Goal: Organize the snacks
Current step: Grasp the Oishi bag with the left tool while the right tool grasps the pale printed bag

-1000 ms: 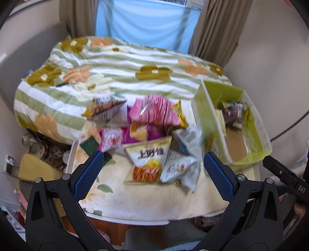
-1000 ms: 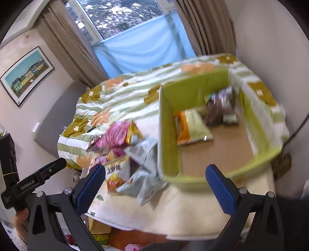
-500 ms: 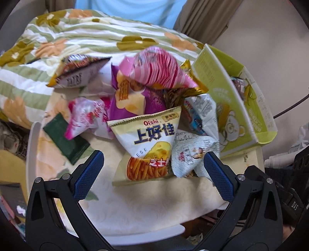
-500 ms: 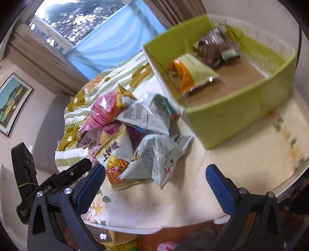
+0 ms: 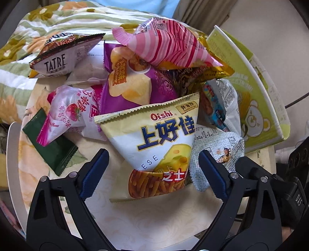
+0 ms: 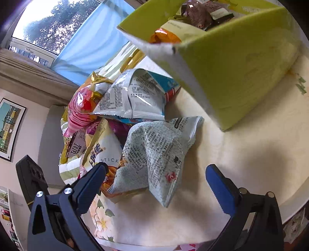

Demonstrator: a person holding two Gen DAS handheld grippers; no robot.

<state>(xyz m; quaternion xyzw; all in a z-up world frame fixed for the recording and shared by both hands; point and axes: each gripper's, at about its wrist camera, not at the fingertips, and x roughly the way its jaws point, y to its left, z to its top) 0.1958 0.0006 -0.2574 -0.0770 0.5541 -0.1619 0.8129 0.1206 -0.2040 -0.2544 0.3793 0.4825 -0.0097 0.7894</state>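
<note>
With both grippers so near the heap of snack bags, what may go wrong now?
1. The left gripper is closing around the yellow Oishi cheese-stick bag; its right finger may also catch the crumpled grey printed bag beside it.
2. The pink striped bag lies on top of the heap and might slide off.

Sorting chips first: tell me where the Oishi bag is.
The Oishi bag lies front and centre in the left wrist view, between the closing left gripper pads, with the grey bag on its right.

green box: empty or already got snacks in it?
Not empty. The green box holds at least an orange and pale green packet and a brown packet; most bags are outside it, piled on the table.
</note>
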